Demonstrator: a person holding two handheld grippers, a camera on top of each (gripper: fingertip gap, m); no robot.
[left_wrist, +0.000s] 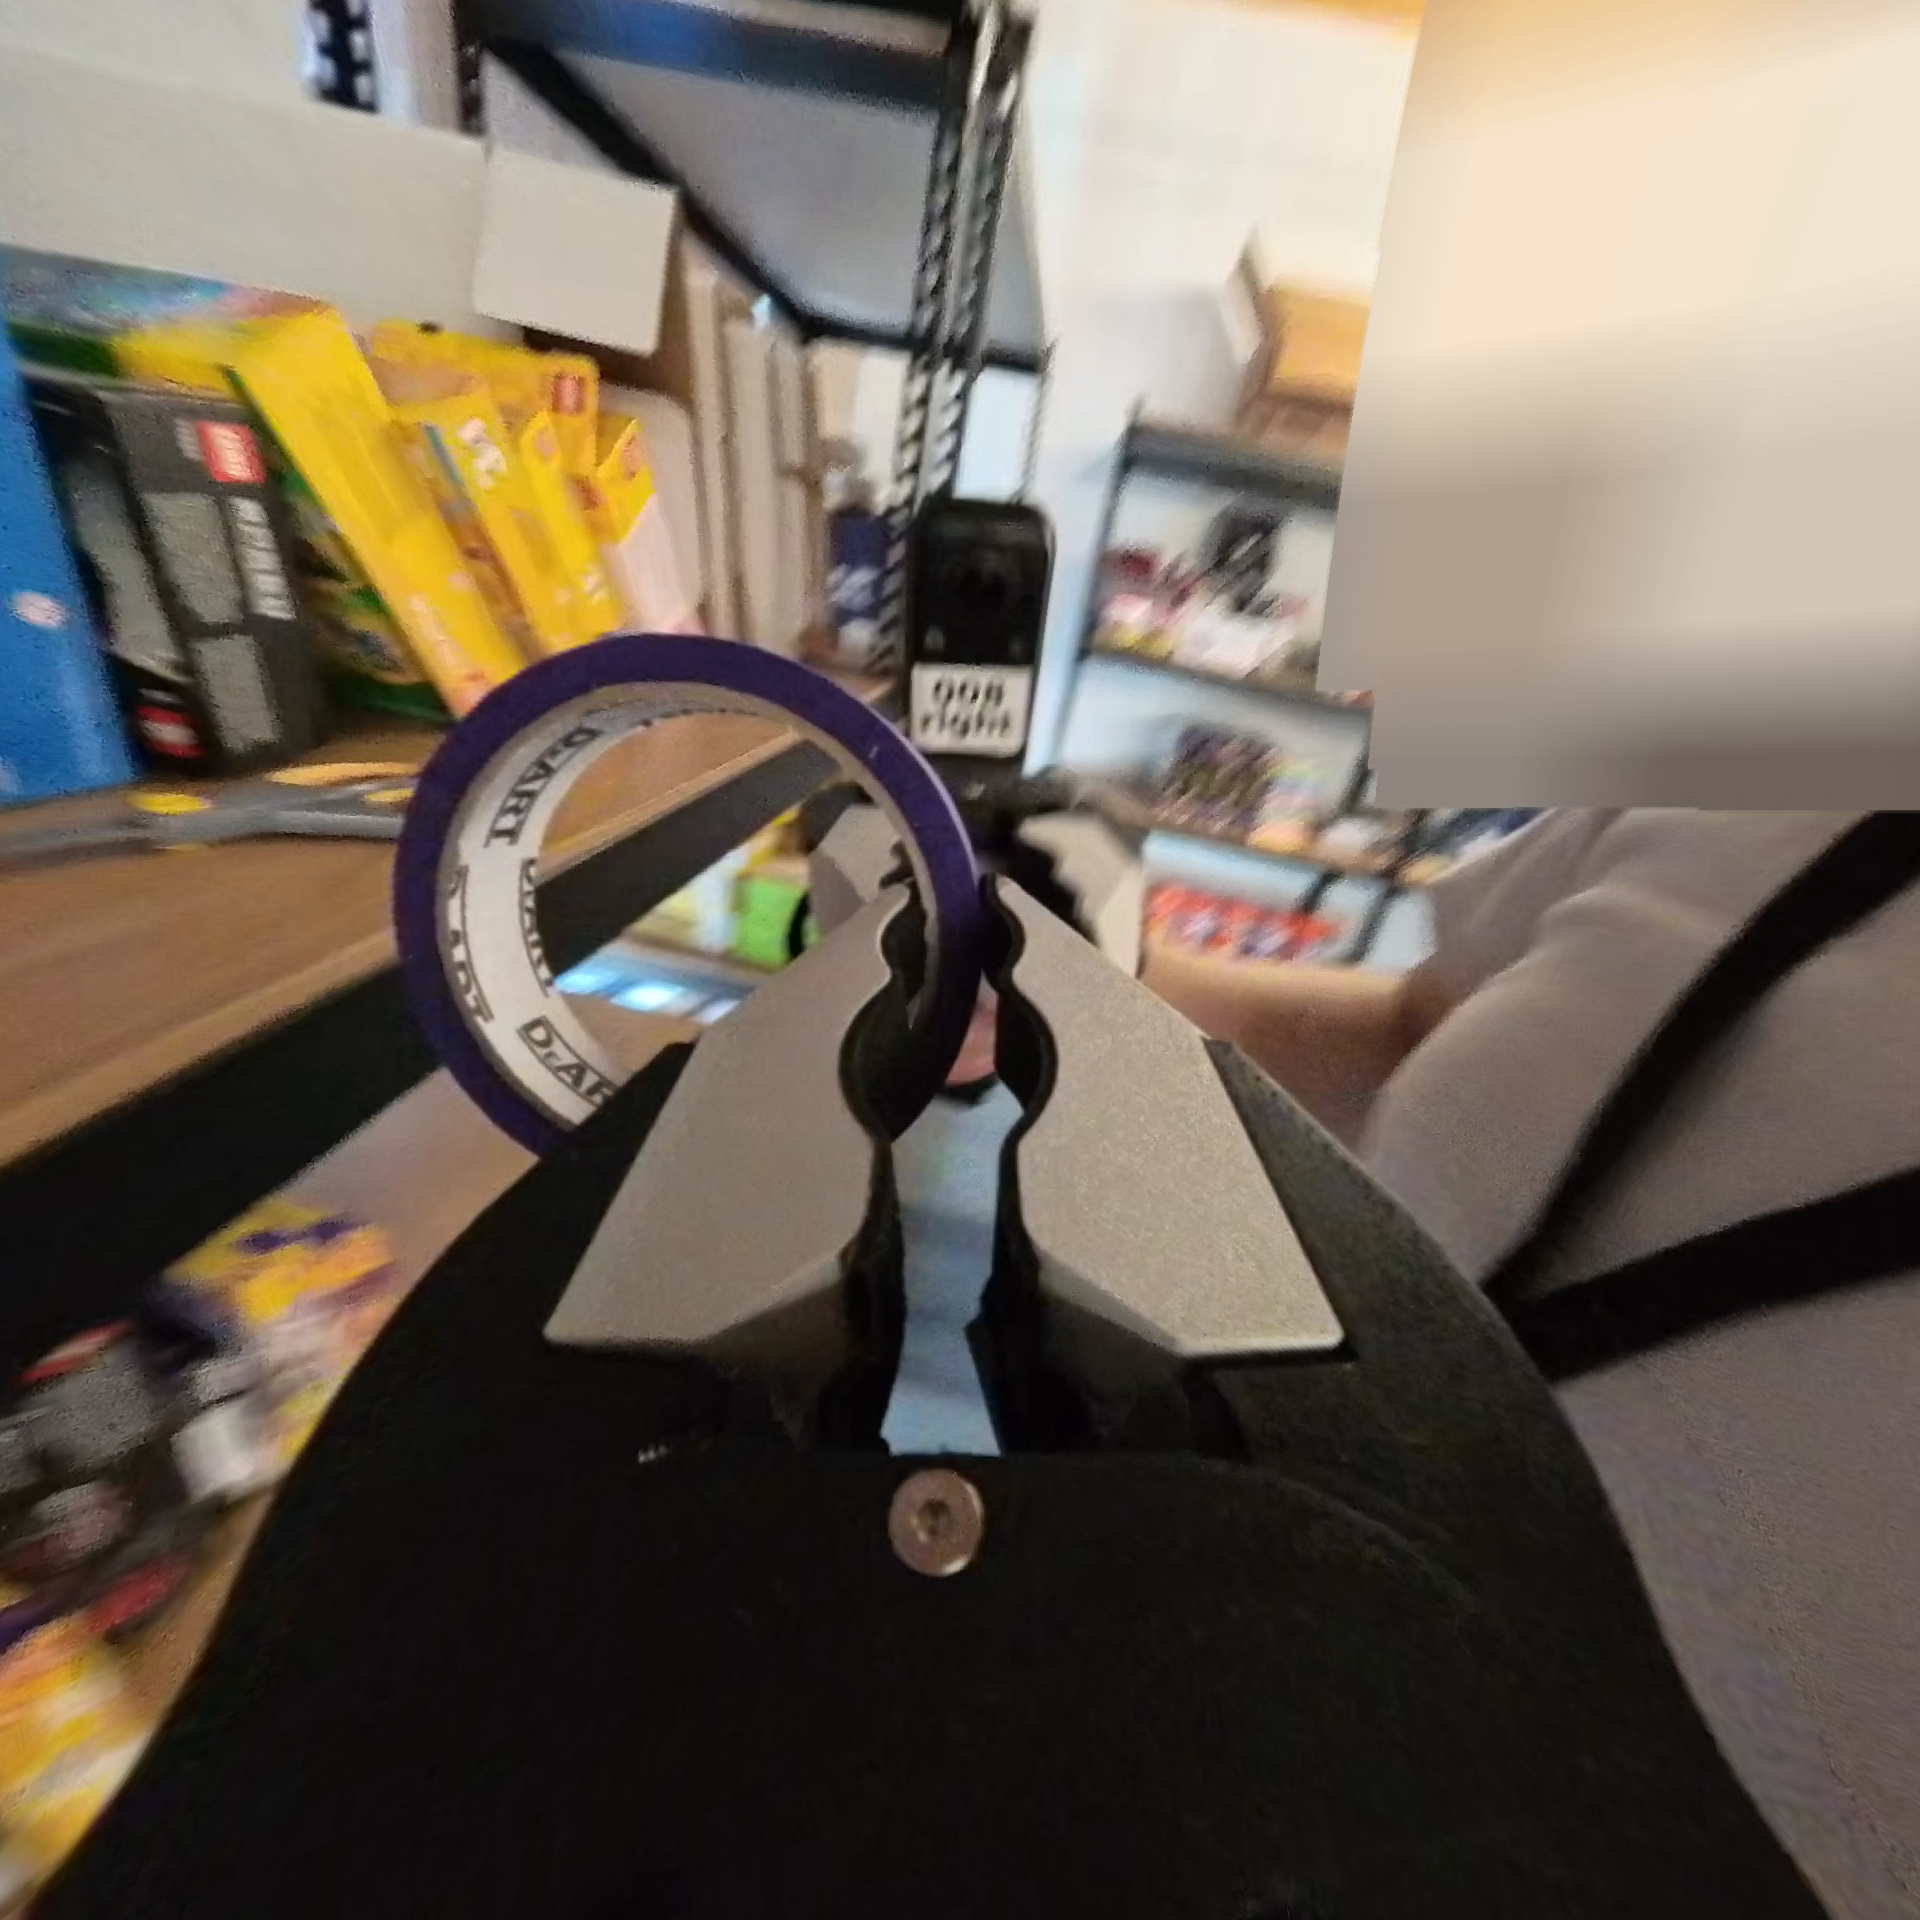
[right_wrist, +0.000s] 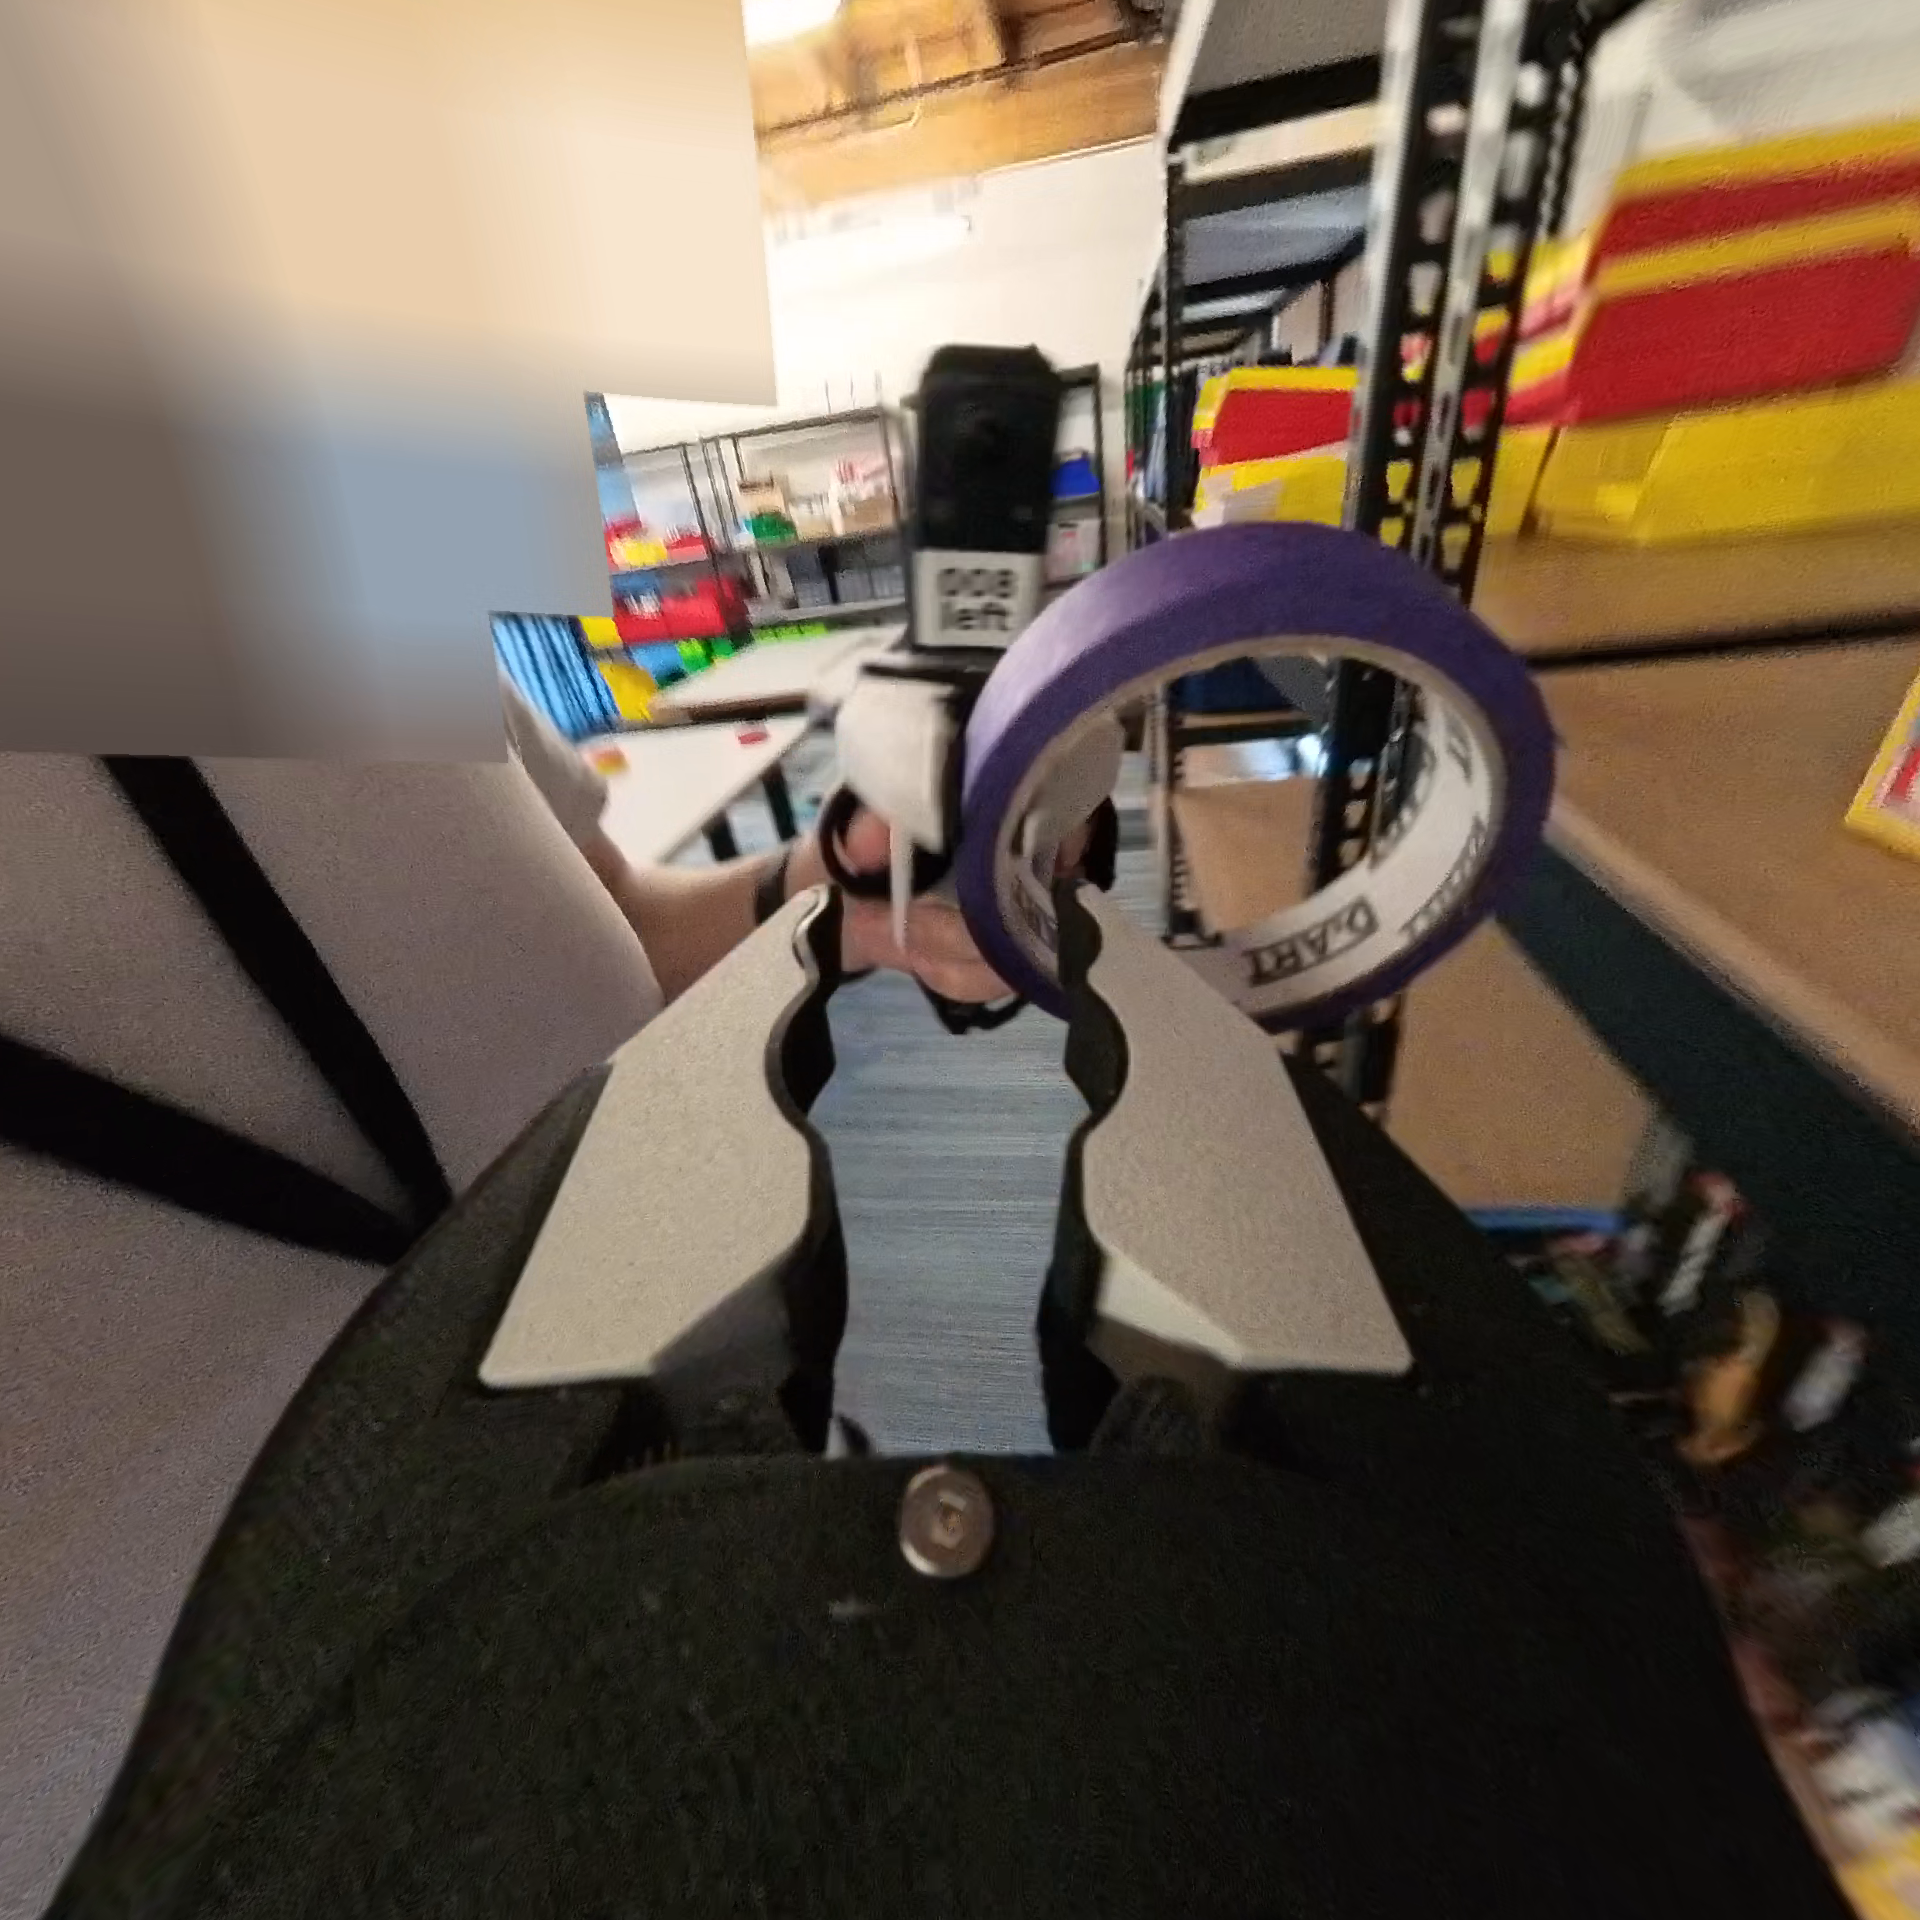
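We see the left tool pinching the wall of a purple masking tape roll, one finger inside the ring and one outside, so the roll stands out to the upper left of the fingertips at mid-frame, its open face turned toward us. In the right wrist view the same purple masking tape roll sits right of centre, its near edge just at the right finger of the right tool, whose fingers stand spread with only striped floor between them (whether that finger touches the ring we cannot tell). The ring's axis runs roughly across the right tool's line of sight, and the left tool sits just behind it. A wooden counter lies at left in the left wrist view, with yellow toy boxes upright behind it. A black shelving upright rises behind the roll at upper right in the right wrist view.
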